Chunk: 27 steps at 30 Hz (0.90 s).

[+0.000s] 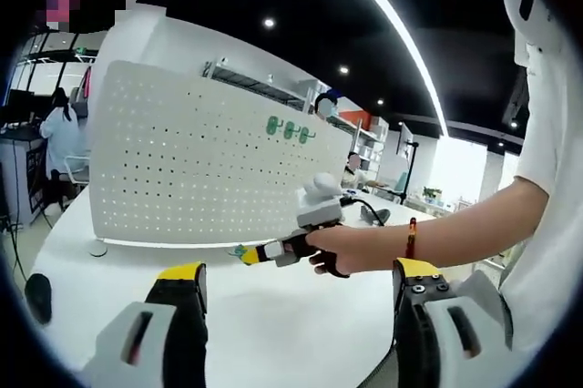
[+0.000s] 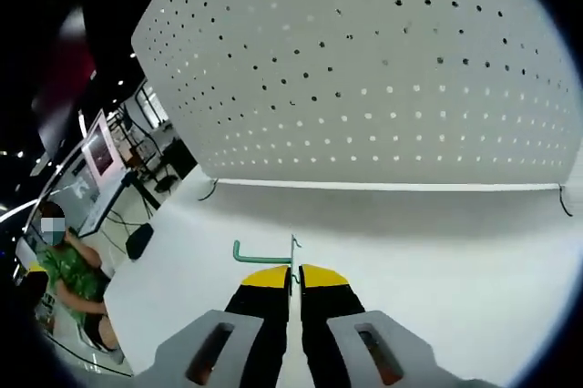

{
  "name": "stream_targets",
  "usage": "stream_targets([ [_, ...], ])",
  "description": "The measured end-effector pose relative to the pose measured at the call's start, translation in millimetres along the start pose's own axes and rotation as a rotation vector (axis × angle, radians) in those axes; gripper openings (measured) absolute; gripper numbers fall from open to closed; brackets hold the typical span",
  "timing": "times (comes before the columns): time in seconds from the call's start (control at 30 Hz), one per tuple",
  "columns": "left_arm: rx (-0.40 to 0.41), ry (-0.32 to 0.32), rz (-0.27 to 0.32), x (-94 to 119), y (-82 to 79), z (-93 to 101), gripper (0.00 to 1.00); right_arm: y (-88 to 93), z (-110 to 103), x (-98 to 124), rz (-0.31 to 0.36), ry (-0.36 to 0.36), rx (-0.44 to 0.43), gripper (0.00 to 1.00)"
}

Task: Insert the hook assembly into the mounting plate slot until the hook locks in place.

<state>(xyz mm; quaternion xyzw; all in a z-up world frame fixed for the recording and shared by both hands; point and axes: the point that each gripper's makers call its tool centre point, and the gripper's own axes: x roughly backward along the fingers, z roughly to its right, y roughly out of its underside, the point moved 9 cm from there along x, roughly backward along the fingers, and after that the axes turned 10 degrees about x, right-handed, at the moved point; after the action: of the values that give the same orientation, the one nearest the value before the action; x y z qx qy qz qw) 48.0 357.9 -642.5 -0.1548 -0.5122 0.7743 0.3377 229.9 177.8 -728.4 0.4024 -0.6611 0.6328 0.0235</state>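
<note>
The right tool (image 2: 293,277) is clamped on a green hook (image 2: 262,256), holding it just above the white bench (image 2: 437,260), near the upright pegboard (image 2: 383,60), probably ready to carry it to a slot. The left tool (image 1: 296,292) hangs back, jaws wide apart and empty. Three green hooks (image 1: 290,129) already sit high on the board.

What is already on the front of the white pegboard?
Three green hooks hang near the upper right of the pegboard. How they seat in its holes cannot be seen. The right tool grips another hook.
</note>
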Motion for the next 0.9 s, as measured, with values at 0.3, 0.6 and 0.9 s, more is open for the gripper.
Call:
stream_targets([
  [0.3, -0.007, -0.012, 0.015, 2.0, -3.9, 4.7, 0.87, -6.4, -14.0, 19.8, 0.049, -0.028, 0.046, 0.02],
  [0.6, -0.027, -0.001, 0.018, 3.9, -4.1, 21.7, 0.85, -5.4, -25.5, 41.0, 0.096, -0.066, 0.077, 0.02],
  [0.9, -0.016, 0.007, 0.007, 2.7, 5.7, 37.8, 0.84, 6.2, -34.5, 63.6, 0.114, -0.09, 0.124, 0.02],
])
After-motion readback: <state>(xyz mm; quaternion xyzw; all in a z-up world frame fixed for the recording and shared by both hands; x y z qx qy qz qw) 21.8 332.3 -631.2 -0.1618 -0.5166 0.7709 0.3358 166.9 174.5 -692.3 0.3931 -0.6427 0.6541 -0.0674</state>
